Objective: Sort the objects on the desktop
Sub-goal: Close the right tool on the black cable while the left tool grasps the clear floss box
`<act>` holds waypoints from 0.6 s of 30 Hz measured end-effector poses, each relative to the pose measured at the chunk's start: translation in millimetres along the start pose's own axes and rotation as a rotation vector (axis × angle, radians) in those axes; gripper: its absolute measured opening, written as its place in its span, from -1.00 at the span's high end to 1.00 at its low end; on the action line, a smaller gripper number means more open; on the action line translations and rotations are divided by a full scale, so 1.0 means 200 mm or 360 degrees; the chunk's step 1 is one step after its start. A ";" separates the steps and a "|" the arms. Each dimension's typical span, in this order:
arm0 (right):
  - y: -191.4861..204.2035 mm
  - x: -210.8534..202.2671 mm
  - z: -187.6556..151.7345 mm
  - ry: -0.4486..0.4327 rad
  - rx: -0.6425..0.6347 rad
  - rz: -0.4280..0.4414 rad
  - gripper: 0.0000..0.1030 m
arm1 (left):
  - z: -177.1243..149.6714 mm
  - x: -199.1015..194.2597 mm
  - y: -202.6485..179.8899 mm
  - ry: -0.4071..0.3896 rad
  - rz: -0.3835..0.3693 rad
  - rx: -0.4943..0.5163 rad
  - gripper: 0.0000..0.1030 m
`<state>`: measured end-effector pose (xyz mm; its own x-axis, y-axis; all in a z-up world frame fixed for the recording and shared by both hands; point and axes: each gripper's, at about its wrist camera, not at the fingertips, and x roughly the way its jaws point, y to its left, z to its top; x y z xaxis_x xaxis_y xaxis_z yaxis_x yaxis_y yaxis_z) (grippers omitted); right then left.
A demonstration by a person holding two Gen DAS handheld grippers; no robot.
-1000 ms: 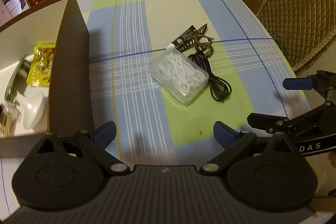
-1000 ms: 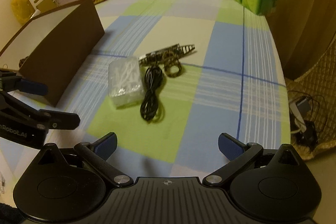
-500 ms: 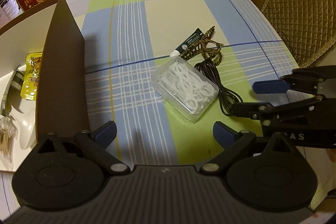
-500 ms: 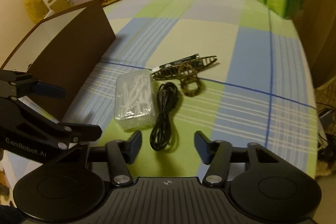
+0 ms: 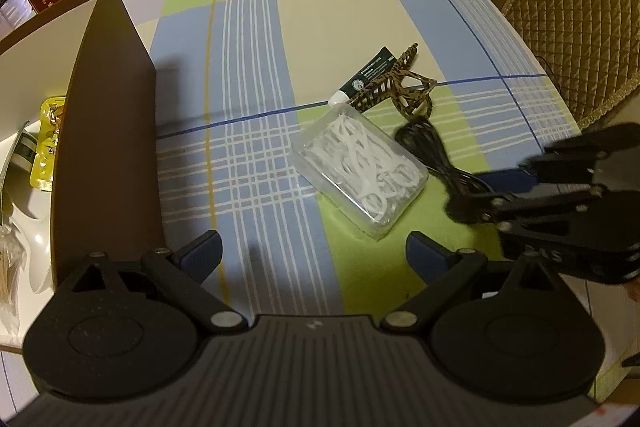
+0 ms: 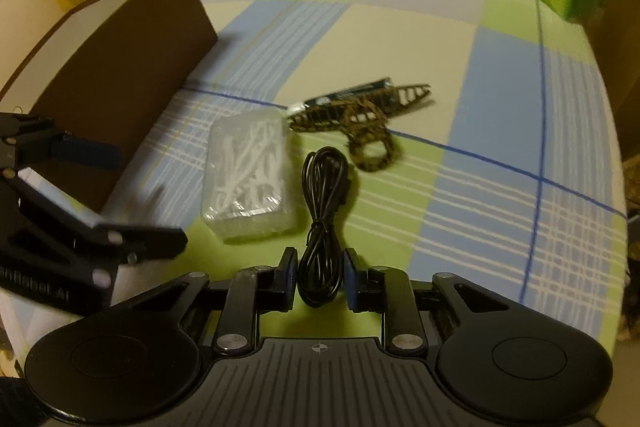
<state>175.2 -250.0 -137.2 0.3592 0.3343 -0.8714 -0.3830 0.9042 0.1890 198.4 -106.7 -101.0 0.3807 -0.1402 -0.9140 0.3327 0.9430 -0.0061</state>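
The right gripper fingers are narrowing around the near loop of the coiled black cable, not visibly clamping it; the left gripper is hovering with fingers spread and empty. Beside the cable, the clear plastic box of white picks, leopard-print hair clip and dark tube are waiting on the checked surface, while the brown-walled box beyond the picks box is already holding several items.

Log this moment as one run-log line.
left gripper: open, idle | right gripper: fingers astride black cable, not shut | floss-pick box, hair clip, tube: on tablecloth

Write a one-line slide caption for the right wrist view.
Right gripper closing around a coiled black cable beside a clear box.
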 end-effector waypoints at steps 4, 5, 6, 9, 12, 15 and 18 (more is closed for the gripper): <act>-0.05 -0.07 -0.10 -0.0003 0.0068 -0.0038 0.60 | 0.02 0.01 0.00 -0.0006 -0.0026 -0.0021 -0.88; -0.07 -0.09 -0.12 -0.0006 0.0091 -0.0050 0.60 | 0.03 0.01 0.00 -0.0007 -0.0039 -0.0031 -0.88; -0.09 -0.11 -0.15 -0.0010 0.0117 -0.0064 0.60 | 0.04 0.02 0.00 -0.0009 -0.0050 -0.0042 -0.88; -0.14 -0.16 -0.21 -0.0025 0.0207 -0.0105 0.60 | 0.08 0.04 -0.02 -0.0020 -0.0071 -0.0070 -0.88; -0.19 -0.20 -0.24 -0.0042 0.0277 -0.0147 0.60 | 0.13 0.08 -0.04 -0.0018 -0.0076 -0.0104 -0.88; -0.23 -0.22 -0.25 -0.0051 0.0316 -0.0171 0.60 | 0.18 0.14 -0.05 -0.0006 -0.0067 -0.0153 -0.88; -0.25 -0.23 -0.26 -0.0065 0.0335 -0.0174 0.60 | 0.22 0.21 -0.08 -0.0002 -0.0020 -0.0165 -0.88</act>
<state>133.7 -323.5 -129.1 0.4243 0.2379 -0.8737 -0.1558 0.9697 0.1884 246.6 -140.6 -121.0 0.3783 -0.1526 -0.9130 0.2462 0.9674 -0.0597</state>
